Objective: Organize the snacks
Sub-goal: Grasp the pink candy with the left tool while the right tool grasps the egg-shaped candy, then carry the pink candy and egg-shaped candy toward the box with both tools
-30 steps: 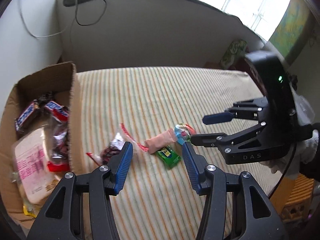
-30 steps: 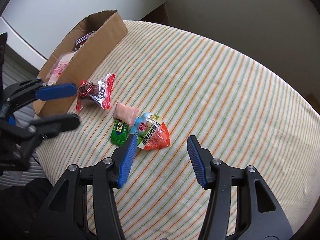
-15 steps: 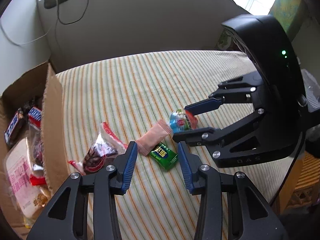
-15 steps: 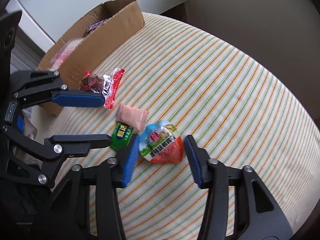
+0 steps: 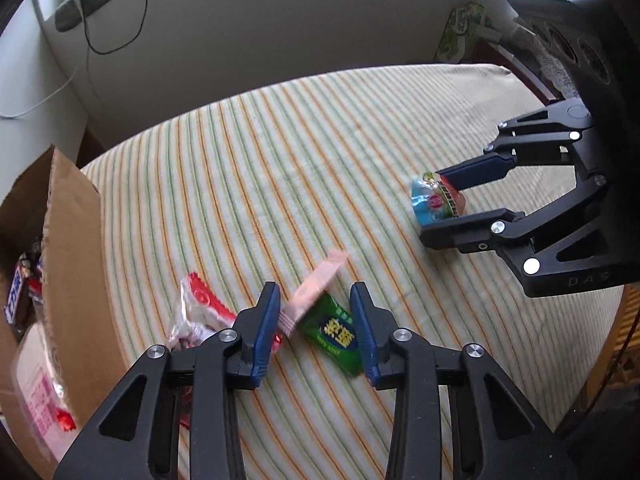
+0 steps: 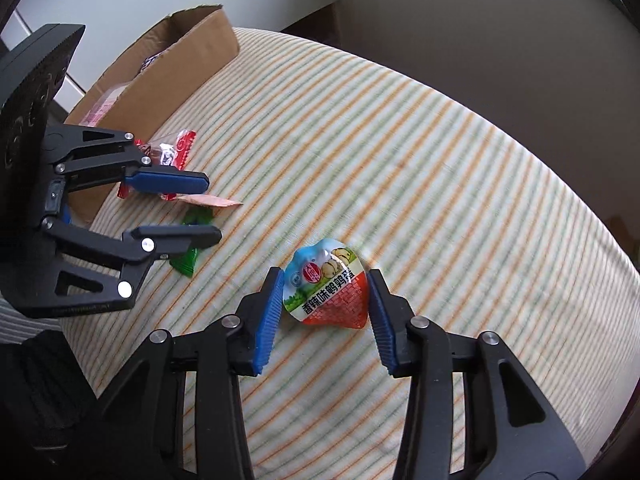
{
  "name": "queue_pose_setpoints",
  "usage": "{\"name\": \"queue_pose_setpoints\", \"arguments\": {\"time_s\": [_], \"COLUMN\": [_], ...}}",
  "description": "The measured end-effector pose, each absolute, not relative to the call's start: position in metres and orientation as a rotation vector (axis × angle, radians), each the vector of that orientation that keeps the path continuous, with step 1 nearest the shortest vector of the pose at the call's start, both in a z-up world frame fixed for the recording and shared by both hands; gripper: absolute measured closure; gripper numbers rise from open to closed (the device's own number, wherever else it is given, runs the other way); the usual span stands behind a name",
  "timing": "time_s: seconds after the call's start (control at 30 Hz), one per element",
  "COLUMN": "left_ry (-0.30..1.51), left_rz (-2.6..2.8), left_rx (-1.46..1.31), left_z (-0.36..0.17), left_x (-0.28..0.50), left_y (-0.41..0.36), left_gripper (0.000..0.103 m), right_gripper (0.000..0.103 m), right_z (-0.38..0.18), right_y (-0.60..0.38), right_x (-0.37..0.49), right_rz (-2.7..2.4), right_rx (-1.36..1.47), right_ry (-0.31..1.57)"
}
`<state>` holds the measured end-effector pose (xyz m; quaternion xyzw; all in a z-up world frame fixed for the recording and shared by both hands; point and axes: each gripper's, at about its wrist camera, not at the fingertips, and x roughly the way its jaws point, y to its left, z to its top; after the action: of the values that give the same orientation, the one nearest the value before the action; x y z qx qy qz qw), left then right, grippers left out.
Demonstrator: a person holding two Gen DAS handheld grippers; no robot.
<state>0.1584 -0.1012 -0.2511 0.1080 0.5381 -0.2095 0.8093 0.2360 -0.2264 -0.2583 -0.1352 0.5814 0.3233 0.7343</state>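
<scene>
My right gripper point(image 6: 326, 312) straddles the red, white and blue snack cup point(image 6: 326, 292) on the striped tablecloth point(image 6: 440, 152); my blue pads point(image 6: 269, 316) sit close on either side of it. The left pad looks to be touching its edge, and a thin gap shows at the right one, so I cannot tell whether I am truly pinching it. In the left wrist view that same cup point(image 5: 436, 200) sits between my right fingers, well apart from the other snacks.

My left gripper point(image 5: 316, 332) has its jaws spread partway over two packets lying together: the pink sachet point(image 5: 316, 288), blurred and tilted, overlaps the upper end of the green packet point(image 5: 334, 334), which lies flat between my pads. Neither pad seems pressed on them. Just outside my left finger lies the clear wrapper with red ends point(image 5: 200, 312), near the wall of the cardboard box point(image 5: 76, 264). The box stands at the table edge with bars and a pink-printed bag inside
</scene>
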Motion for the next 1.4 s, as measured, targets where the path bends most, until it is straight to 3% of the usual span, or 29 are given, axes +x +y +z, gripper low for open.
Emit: {"name": "queue_pose_setpoints", "arguments": {"time_s": [0.13, 0.2, 0.3, 0.47, 0.7, 1.07, 1.4], "left_ry": [1.162, 1.163, 1.163, 1.137, 1.086, 1.037, 0.983], "left_rz": [-0.453, -0.449, -0.428, -0.434, -0.444, -0.433, -0.396], "left_rx": [0.230, 0.201, 0.157, 0.112, 0.099, -0.019, -0.090], "left_z": [-0.250, -0.250, -0.248, -0.246, -0.239, -0.212, -0.177], "left_x": [0.166, 0.166, 0.163, 0.160, 0.155, 0.144, 0.127], "left_y": [-0.103, -0.099, -0.090, -0.086, -0.095, -0.067, -0.026], "left_gripper": [0.069, 0.074, 0.090, 0.098, 0.098, 0.099, 0.099], "right_gripper": [0.060, 0.060, 0.060, 0.064, 0.074, 0.075, 0.075], "right_z": [-0.259, -0.259, -0.258, -0.255, -0.253, -0.237, -0.187], "right_y": [-0.228, -0.229, -0.228, -0.237, -0.243, -0.260, -0.248], "right_x": [0.238, 0.237, 0.238, 0.235, 0.234, 0.226, 0.227], "right_rz": [0.701, 0.696, 0.692, 0.679, 0.671, 0.642, 0.663], "right_rx": [-0.269, -0.266, -0.259, -0.241, -0.226, -0.160, -0.152], "right_ry": [1.280, 1.277, 1.277, 1.273, 1.276, 1.244, 1.173]}}
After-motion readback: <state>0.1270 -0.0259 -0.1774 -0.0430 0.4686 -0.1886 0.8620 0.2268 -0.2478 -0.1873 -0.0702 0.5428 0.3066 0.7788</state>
